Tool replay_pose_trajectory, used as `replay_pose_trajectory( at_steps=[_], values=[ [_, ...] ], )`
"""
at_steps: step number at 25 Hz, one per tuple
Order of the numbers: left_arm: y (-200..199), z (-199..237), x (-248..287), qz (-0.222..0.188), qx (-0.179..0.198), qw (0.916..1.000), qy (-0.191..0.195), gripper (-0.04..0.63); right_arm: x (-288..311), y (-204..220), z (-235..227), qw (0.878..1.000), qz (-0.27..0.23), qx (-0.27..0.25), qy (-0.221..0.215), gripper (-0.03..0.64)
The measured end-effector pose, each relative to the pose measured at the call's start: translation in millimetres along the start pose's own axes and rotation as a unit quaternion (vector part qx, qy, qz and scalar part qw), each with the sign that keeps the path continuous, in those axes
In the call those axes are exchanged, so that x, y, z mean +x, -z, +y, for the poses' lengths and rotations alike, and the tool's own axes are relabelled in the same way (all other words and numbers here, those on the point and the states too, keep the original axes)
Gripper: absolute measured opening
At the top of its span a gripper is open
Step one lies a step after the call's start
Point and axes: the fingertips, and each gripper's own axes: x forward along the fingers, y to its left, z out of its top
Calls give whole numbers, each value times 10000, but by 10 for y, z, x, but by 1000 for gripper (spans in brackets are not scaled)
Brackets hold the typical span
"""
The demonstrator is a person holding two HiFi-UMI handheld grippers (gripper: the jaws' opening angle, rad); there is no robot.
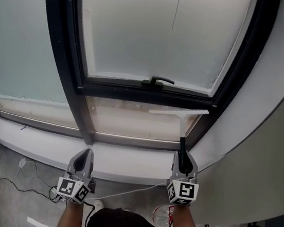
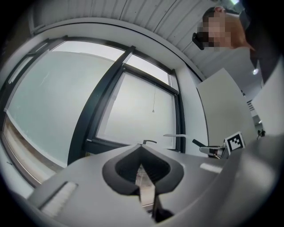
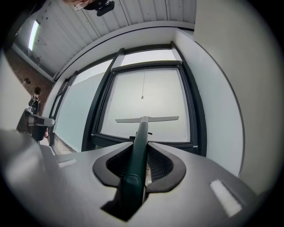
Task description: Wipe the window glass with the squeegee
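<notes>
1. The right gripper [image 1: 182, 156] has its jaws clamped on the dark green handle of the squeegee [image 1: 179, 112], a slim tool with a long pale blade. The grip sits at the handle's lower end.
2. In the head view the handle runs from that gripper toward 12 o'clock. The blade crosses it on a 9-to-3 line, with the 3 o'clock end slightly higher.
3. The blade lies over the frosted, black-framed window glass [image 1: 157, 34], just below the frame's crossbar and the black lever handle [image 1: 158, 81]. I cannot tell whether the rubber is touching the pane.
4. The left gripper [image 1: 87, 154] is at 9 o'clock of the right one, well apart, over the white sill [image 1: 125, 161]. Its jaws are drawn together with nothing between them.
5. Judgement: the stroke belongs to the right gripper. The long blade should stay square to the direction of pull, and the frame edge at 3 o'clock leaves little room.
</notes>
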Motion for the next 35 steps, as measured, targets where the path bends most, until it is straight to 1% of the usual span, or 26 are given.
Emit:
replay_pose_trajectory(
  at_steps=[2, 5, 8, 10, 15, 20, 24, 27, 30, 35],
  values=[
    [-28, 38, -92, 30, 70, 10000, -22, 0, -72, 16, -79, 10000, 0, 60, 12, 95],
    [-8, 149, -173, 58, 33, 9999, -134, 0, -113, 41, -99, 9999, -4, 119, -40, 95],
    [21, 224, -254, 99, 14, 9998, -168, 0, -155, 96, 15, 9999, 50, 131, -98, 95],
    [35, 275, -296, 126, 23, 9998, -158, 0, -200, 122, 160, 9996, 43, 230, -138, 95],
    [108, 432, -329, 264, 19, 9996, -42, 0, -171, 185, 562, 9984, 77, 492, -281, 94],
    [118, 611, -349, 344, -40, 9994, 53, 0, -125, 120, 865, 9986, 72, 373, -355, 94],
    [99, 725, -376, 376, -31, 9993, 80, 0, -114, 97, 1042, 9983, 64, 453, -355, 94],
    [55, 705, -354, 302, -4, 9994, 157, 0, -112, 104, 1139, 9980, 48, 527, -331, 94],
    [81, 671, -321, 294, -8, 9993, 252, 0, -94, 106, 1237, 9976, 59, 556, -406, 94],
    [33, 645, -273, 230, 46, 9990, 389, 0, -39, 53, 1307, 9976, 18, 516, -459, 94]
  ],
)
